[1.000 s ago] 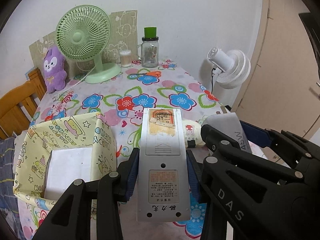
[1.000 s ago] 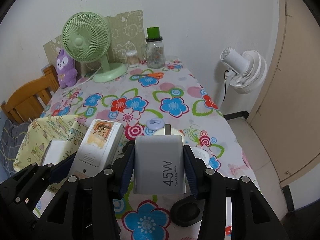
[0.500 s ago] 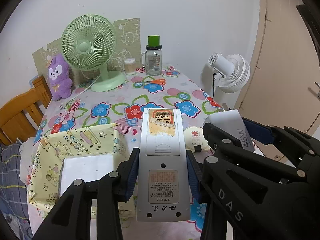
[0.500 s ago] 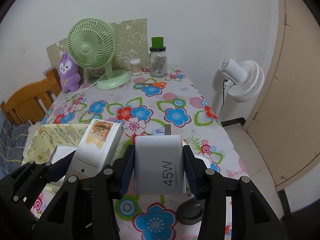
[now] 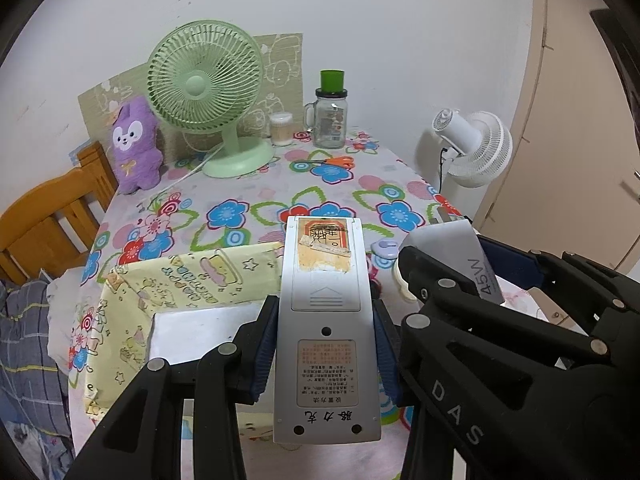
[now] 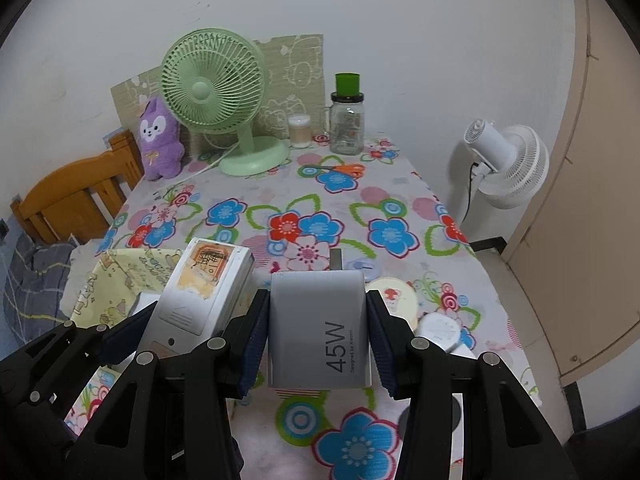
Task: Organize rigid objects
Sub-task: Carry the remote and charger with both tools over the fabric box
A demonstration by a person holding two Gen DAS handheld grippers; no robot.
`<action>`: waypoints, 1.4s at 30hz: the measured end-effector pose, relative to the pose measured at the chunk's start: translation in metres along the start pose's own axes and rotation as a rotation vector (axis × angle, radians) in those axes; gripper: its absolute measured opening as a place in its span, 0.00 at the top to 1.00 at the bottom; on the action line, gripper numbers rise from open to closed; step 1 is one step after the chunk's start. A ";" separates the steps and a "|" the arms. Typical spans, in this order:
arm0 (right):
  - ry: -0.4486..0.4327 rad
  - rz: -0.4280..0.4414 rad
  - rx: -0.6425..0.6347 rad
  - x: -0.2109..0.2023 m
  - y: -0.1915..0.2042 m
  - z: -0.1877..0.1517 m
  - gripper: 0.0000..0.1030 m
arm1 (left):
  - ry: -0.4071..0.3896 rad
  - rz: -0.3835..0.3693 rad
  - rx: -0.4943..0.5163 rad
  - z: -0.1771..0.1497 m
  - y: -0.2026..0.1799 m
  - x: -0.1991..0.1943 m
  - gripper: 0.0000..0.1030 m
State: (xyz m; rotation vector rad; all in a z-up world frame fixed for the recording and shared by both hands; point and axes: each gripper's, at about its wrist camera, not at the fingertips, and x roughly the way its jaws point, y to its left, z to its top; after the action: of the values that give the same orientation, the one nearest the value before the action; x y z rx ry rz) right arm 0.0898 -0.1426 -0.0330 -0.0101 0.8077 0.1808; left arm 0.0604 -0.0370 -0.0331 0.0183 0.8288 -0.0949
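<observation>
the left gripper (image 5: 326,344) is clamped on a long silver-grey plastic remote control (image 5: 326,320), held above the near left yellow cartoon-print fabric box (image 5: 180,276). just right, the right gripper (image 6: 318,336) grips a grey rectangular 45w charger block (image 6: 318,332) over the flower-patterned tablecloth (image 6: 320,200).

Two claws: the left claw (image 5: 326,344) and the right claw (image 6: 318,340). One silver remote control (image 5: 326,320). One grey 45W charger (image 6: 320,332). One yellow patterned box (image 5: 180,280). Two fans: one green desk fan (image 5: 208,88) and one white fan (image 5: 476,144) beside the table (image 5: 240,200). One purple plush toy (image 5: 134,144). One glass jar with a green lid (image 5: 330,116). One small tub of cotton swabs (image 5: 281,129). One pair of orange-handled scissors (image 5: 332,162). One wooden chair (image 5: 44,216).
</observation>
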 end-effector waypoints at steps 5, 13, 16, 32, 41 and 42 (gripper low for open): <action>0.006 0.015 -0.012 0.003 0.015 0.003 0.51 | -0.003 0.015 -0.008 0.000 0.014 -0.002 0.56; 0.018 0.041 -0.024 0.010 0.038 0.007 0.51 | 0.003 0.034 -0.012 0.000 0.035 -0.002 0.56; 0.022 0.044 -0.026 0.012 0.046 0.009 0.51 | 0.006 0.035 -0.012 0.001 0.043 -0.002 0.56; 0.062 0.074 -0.047 0.036 0.082 0.006 0.51 | 0.050 0.057 -0.023 -0.007 0.080 0.010 0.56; 0.083 0.076 -0.059 0.055 0.102 0.007 0.51 | 0.070 0.067 -0.034 -0.010 0.103 0.024 0.56; 0.087 0.076 -0.060 0.058 0.104 0.006 0.51 | 0.073 0.068 -0.035 -0.010 0.105 0.025 0.56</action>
State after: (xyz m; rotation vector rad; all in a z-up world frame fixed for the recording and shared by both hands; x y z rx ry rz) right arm 0.1163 -0.0308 -0.0641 -0.0440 0.8900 0.2775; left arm 0.0794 0.0662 -0.0609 0.0165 0.9017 -0.0158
